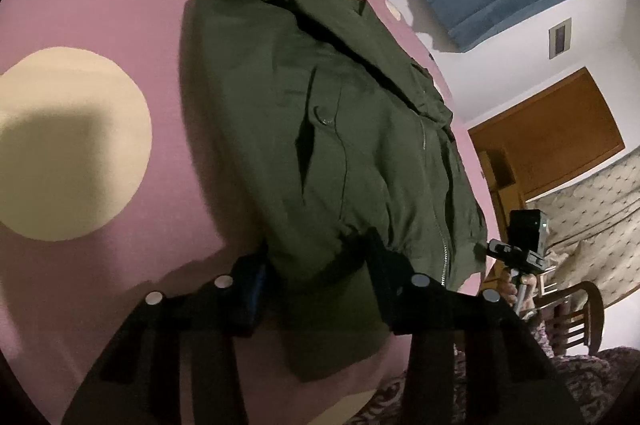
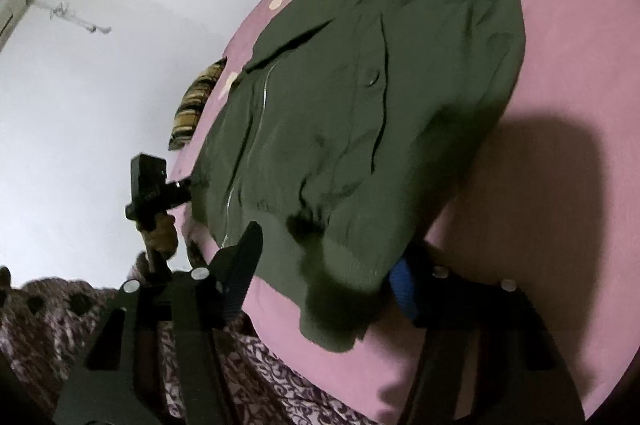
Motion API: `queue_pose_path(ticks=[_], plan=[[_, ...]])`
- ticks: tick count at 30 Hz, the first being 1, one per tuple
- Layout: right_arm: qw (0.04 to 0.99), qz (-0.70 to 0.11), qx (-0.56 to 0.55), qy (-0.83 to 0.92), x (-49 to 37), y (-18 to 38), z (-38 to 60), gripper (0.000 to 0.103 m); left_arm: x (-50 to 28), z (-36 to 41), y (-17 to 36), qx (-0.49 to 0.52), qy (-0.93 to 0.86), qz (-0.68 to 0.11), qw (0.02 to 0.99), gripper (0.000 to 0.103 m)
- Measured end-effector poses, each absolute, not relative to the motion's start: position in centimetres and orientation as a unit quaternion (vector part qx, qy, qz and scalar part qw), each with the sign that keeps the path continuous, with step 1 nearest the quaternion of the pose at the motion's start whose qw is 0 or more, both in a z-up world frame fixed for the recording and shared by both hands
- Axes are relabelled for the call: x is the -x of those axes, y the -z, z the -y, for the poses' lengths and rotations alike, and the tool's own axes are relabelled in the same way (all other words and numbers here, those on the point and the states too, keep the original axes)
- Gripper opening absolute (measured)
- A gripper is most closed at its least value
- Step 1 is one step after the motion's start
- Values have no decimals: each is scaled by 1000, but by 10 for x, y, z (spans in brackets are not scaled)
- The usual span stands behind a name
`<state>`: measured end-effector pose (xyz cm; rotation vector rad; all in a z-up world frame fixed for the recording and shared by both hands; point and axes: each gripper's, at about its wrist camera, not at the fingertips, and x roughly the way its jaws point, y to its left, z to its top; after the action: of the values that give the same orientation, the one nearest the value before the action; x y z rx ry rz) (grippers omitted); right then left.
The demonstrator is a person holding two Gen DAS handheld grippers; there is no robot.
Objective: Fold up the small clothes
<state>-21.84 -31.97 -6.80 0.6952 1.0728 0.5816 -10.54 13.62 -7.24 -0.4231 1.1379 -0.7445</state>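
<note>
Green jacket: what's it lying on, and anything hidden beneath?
The green jacket lies on a pink sheet with cream spots. Whatever sits beneath the jacket is covered and cannot be seen.

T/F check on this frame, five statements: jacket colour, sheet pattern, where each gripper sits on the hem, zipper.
1. The jacket is dark green. True.
2. It lies on a plain white sheet. False: the sheet is pink with cream spots.
3. The left gripper has the ribbed hem between its fingers. True.
4. The right gripper is at the collar. False: it straddles the hem, at the near end of the jacket.
5. A zipper runs down the jacket's front. True.
</note>
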Motion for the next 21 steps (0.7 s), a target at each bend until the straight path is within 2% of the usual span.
queue_pose_path(ticks=[3,5,7,12,17,21], plan=[[767,-495,-314,-261,222,68,319,45,106,-132,71,180,342,-516,764,48],[769,-498,-313,-249,221,70,321,23,105,-127,70,164,345,-514,768,48],[770,-501,-315,-237,221,72,322,20,103,-125,69,151,340,-515,772,45],[761,-487,-350,-248,221,75,325,11,100,-126,64,149,340,-514,774,24],[742,-434,-426,-283,223,68,336,10,91,-138,54,229,389,-488,747,16],[740,-382,-462,-304,221,49,342,10,76,-136,46,294,419,-470,719,15]])
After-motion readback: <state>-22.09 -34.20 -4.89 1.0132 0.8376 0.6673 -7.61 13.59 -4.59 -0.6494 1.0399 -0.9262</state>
